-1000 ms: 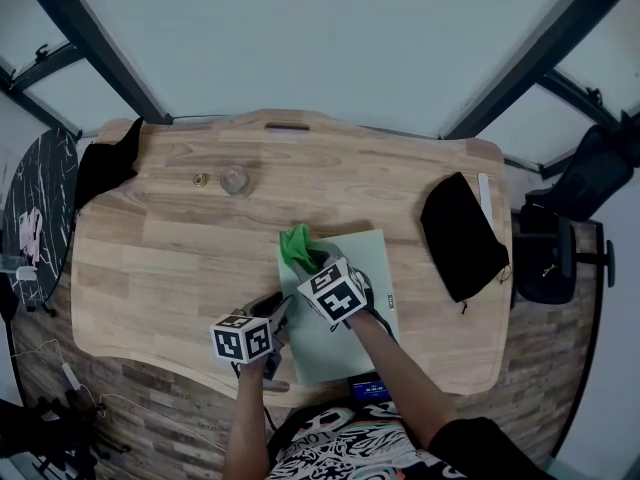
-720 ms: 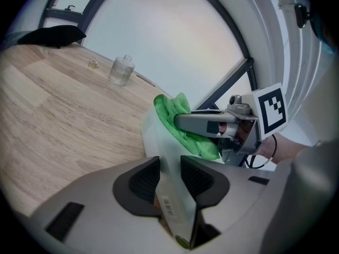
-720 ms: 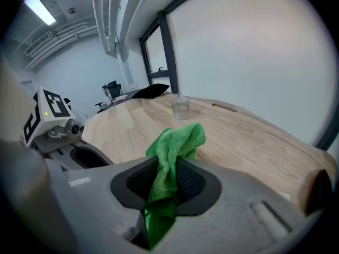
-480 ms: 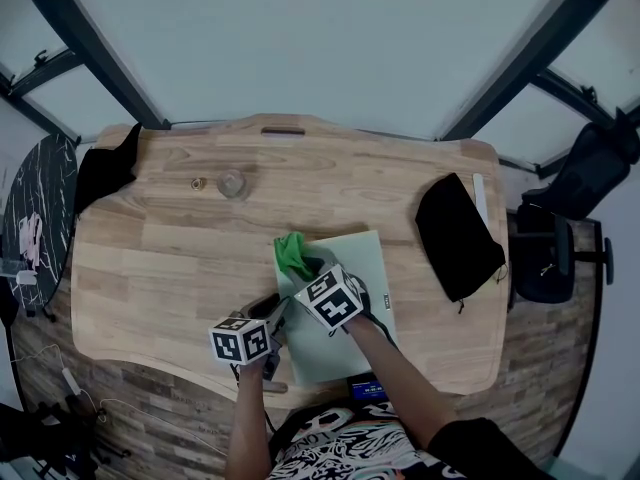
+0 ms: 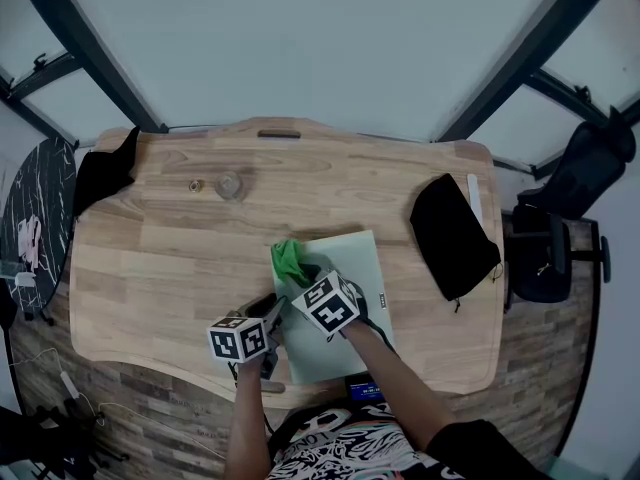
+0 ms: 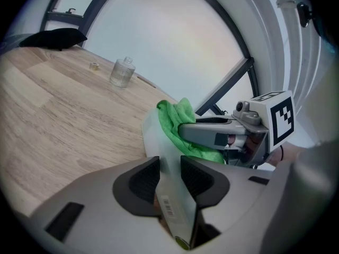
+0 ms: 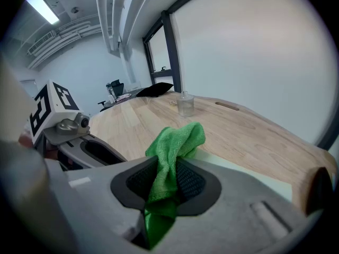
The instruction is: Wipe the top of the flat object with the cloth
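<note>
the small glass jar (image 5: 231, 183) near the back left corner of the table (image 5: 160, 258) looks empty. the left gripper (image 6: 169, 173) clamps the left edge of the flat object (image 5: 355, 258), near the front edge. the right gripper (image 7: 164, 181) pinches the cloth (image 5: 288, 258) on its far left corner. arms hide its near end.

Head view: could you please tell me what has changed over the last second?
The right tool, shut on the green microfibre cloth, drew it slightly toward the person along the pale flat board. The left tool stays clamped on the board's near edge; the small glass jar and black pouch have not moved.
</note>
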A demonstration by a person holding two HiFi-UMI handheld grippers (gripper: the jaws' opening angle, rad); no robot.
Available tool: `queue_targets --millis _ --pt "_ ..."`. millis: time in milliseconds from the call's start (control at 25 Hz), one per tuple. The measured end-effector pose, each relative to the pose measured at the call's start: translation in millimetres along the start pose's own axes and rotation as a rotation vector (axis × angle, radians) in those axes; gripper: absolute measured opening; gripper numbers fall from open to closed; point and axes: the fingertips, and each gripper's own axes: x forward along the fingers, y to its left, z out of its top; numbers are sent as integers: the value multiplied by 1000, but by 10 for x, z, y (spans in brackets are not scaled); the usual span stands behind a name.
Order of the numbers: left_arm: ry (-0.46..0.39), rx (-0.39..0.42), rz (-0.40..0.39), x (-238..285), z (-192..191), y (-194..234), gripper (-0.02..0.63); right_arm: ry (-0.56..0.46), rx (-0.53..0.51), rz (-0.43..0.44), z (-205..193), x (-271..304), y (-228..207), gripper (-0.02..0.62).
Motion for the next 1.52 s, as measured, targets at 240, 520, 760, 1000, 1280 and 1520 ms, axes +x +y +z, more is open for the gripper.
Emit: queue_targets --millis 240,520,760,1000,1280,1520 --pt "0 -9 -10 5 1 3 123 6 -3 1 -44 -20 38 89" --pt "1 -22 -12 10 4 18 123 12 -3 3 -81 -39 81 89" --pt "3 -29 -18 28 4 26 123 23 -18 7 -138 -66 133 89" --pt "1 -30 -15 17 -4 37 123 36 -12 20 -188 -90 184 89" --pt "-4 -22 -14 25 16 42 123 30 -7 20 -245 -135 216 89" --pt "-12 2 2 22 10 47 123 25 13 17 -305 -176 237 89"
